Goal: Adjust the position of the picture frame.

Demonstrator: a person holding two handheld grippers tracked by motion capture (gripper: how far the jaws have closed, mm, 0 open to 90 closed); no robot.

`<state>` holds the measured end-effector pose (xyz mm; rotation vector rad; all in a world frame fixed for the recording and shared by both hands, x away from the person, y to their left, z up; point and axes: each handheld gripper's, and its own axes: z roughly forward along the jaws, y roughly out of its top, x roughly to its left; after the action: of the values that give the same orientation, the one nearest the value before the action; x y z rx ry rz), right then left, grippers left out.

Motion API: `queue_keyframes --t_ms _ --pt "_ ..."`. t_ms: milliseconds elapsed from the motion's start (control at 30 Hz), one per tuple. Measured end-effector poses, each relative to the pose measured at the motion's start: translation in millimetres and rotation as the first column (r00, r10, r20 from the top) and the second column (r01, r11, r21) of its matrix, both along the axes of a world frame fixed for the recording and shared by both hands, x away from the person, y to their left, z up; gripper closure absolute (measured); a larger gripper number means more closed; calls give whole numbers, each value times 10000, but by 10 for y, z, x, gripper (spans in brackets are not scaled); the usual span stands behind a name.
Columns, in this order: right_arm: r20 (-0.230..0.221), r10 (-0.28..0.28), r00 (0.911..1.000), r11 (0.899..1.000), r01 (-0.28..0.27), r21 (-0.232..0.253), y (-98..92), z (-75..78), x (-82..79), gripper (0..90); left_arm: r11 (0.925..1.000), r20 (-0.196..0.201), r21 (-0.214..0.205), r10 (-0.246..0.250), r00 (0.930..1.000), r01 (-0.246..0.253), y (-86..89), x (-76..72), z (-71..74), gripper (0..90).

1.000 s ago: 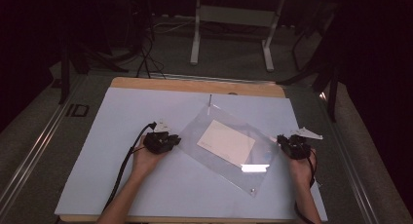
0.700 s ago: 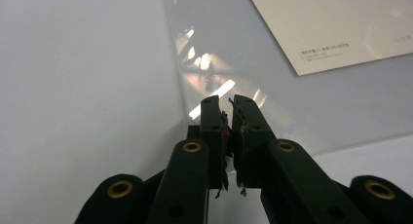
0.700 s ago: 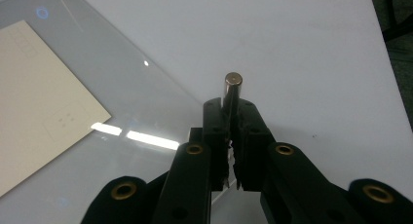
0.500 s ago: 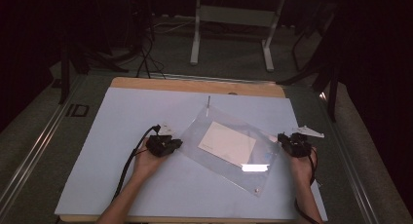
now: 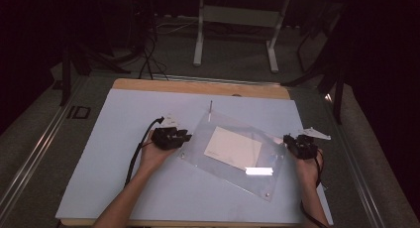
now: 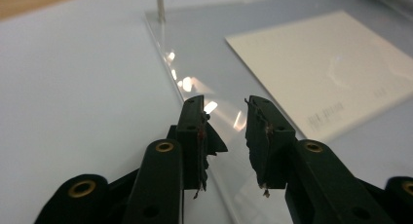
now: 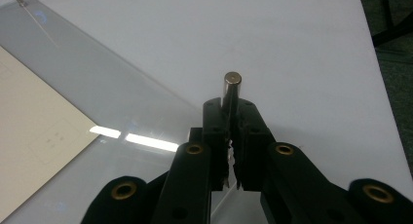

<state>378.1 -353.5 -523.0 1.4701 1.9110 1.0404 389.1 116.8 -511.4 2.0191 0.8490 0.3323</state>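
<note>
Two grippers flanked the clear acrylic sheet lying flat on the worktop. Left gripper had just spread its jaws at the sheet's edge, nothing pinched; right gripper pinched a small metal standoff.

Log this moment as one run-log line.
left gripper: open, just opening, at clear sheet edge | right gripper: shut on metal pin | card under sheet

The room is dim. A pale sheet covers the wooden worktop. Beyond it a white-legged desk stands on grey floor, with dark cables at left.
</note>
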Motion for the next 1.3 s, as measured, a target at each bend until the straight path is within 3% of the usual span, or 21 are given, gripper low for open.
queue_keyframes --t_ms 233,533,733,1067,1300 --pt "25 53 10000 10000 -53 23 -6 -4 0 850 9965 607 -35 841 9946 -841 -152 267 -9 533" --pt "36 22 10000 10000 -22 11 -2 -4 -2 850 9934 912 -156 1148 9892 -1139 -327 527 -68 513" --pt "56 65 10000 10000 -66 45 -7 -7 1 850 9913 557 -227 1308 9898 -1297 -452 717 -96 515" --pt "10 86 10000 9999 -86 129 -16 -5 7 847 9930 333 184 1162 9927 -1168 -718 1022 -94 561" --pt "-2 114 9999 9991 -114 402 -32 -13 19 844 9897 -49 -335 1390 9903 -1391 -881 1206 -144 628"
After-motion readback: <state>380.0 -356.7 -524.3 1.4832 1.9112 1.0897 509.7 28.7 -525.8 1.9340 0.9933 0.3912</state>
